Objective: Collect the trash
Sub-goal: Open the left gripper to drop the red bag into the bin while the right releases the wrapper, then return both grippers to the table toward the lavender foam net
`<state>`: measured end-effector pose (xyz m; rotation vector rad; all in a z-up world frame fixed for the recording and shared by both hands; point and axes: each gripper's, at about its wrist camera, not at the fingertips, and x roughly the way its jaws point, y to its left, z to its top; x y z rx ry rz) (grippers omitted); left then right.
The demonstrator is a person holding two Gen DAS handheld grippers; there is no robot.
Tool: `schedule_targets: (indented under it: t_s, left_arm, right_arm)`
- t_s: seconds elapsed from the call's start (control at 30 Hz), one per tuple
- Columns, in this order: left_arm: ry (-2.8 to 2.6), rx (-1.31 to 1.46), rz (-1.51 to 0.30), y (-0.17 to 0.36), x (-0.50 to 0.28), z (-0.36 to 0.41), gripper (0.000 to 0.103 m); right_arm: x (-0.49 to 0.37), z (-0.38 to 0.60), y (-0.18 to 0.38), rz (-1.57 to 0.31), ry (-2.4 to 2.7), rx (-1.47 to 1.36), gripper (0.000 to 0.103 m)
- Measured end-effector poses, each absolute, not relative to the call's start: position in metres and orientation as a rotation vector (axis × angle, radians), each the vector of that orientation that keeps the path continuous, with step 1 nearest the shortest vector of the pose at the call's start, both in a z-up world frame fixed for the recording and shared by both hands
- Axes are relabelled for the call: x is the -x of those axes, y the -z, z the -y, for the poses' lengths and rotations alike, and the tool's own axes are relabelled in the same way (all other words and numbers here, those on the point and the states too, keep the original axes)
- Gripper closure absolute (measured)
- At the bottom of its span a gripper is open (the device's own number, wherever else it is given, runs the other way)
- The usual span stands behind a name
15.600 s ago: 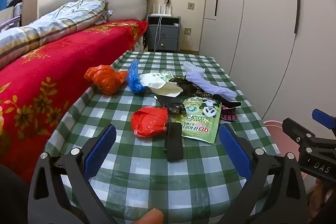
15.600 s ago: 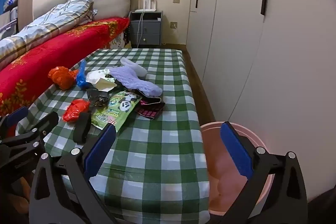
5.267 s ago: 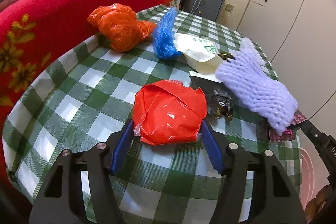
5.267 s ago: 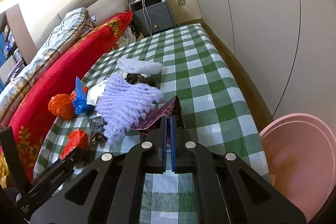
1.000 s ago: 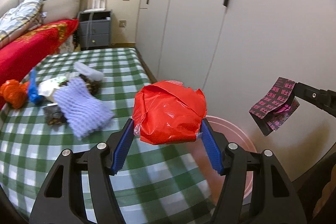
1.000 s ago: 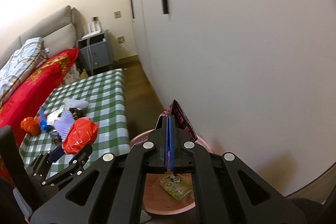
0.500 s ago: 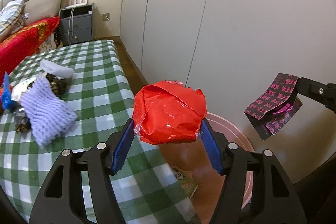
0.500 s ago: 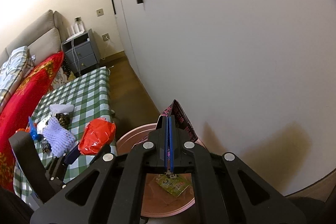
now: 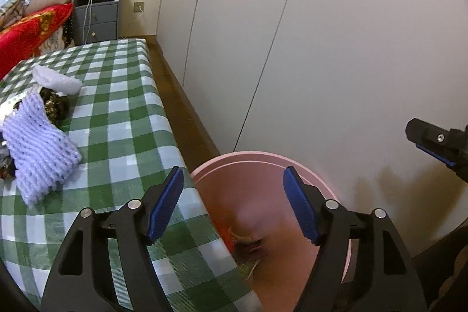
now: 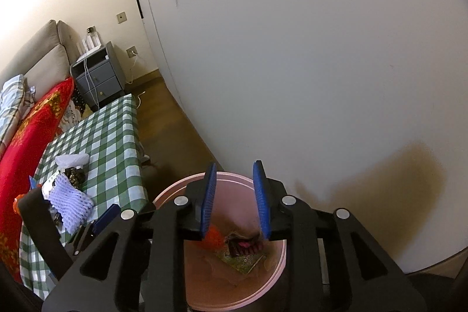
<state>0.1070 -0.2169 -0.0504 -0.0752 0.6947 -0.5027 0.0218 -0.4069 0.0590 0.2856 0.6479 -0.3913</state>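
I have both tools over the pink bin (image 9: 264, 158), which stands on the floor just beside the end of the green-checked surface (image 9: 122, 119). My left hand-held gripper (image 9: 232, 203) is spread wide with nothing between its pads; my right hand-held gripper (image 10: 234, 199) is parted too, by a narrower gap, and carries nothing. The trash already collected lies at the bottom of the bin: an orange-red bag (image 10: 215, 236), a dark wrapper with pink print (image 10: 244, 246) and a green printed packet (image 10: 241, 260) underneath.

What is left sits on the surface, off to my left and away from the bin: a lavender foam net sleeve (image 9: 38, 139), its long axis running roughly along the surface's length, a dark crumpled wrapper (image 9: 54, 105) touching its far end, and a white foam piece (image 9: 57, 82) just beyond that. The left tool is the nearer one, so I judge it suits the sleeve, closing across its short width.

The right wrist view looks almost straight down into the bin and shows each item there clearly; the left wrist view gives only a blur of them, but shows the sleeve's lie far better. The right view alone catches a bit of orange (image 10: 19, 199) and blue (image 10: 31, 180) at the surface's far edge, too small to name.
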Motion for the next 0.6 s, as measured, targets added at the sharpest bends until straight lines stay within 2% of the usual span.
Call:
schedule_targets:
  t_s: [0.2, 0.6]
  left_arm:
    - [0.492, 0.07, -0.677, 0.042, -0.101, 0.202, 0.035]
    - [0.394, 0.076, -0.637, 0.024, -0.087, 0.15, 0.051]
  right_arm:
    - [-0.017, 0.396, -0.062, -0.623, 0.342, -0.278, 0.076]
    - [-0.003, 0.369, -0.071, -0.574, 0.254, -0.239, 0.076]
